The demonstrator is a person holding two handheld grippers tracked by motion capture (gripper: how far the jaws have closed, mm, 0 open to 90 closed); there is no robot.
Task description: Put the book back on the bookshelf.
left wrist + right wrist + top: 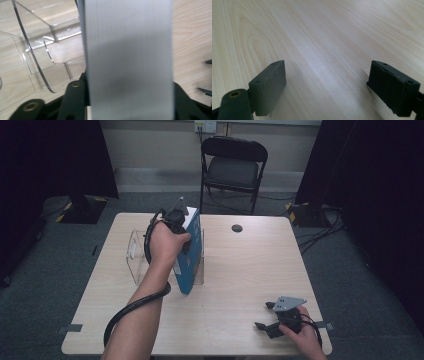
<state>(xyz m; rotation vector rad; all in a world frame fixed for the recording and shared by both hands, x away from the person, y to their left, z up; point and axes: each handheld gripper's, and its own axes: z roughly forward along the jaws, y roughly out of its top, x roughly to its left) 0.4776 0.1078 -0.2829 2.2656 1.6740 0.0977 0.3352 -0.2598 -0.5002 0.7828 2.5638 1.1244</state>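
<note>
The left tongs (186, 227) are gripping a blue book (189, 265), standing it against the clear acrylic holder (136, 252). Well apart from the holder, the right tongs (265, 316) are resting open on the counter (240, 270). Judged next: easing the jaws apart without tipping the book.

Book (190, 255) stands upright in clear rack (136, 251), at its right end, w/ left gripper (176, 217) on its top edge. Right gripper (272, 317) sits near table (240, 270) front-right corner, well apart. Chair (232, 167) behind table.

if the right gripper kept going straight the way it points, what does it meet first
Probably just the bare table: the right gripper has open jaws angled low over the wood, with nothing ahead as far as its view reaches.
</note>
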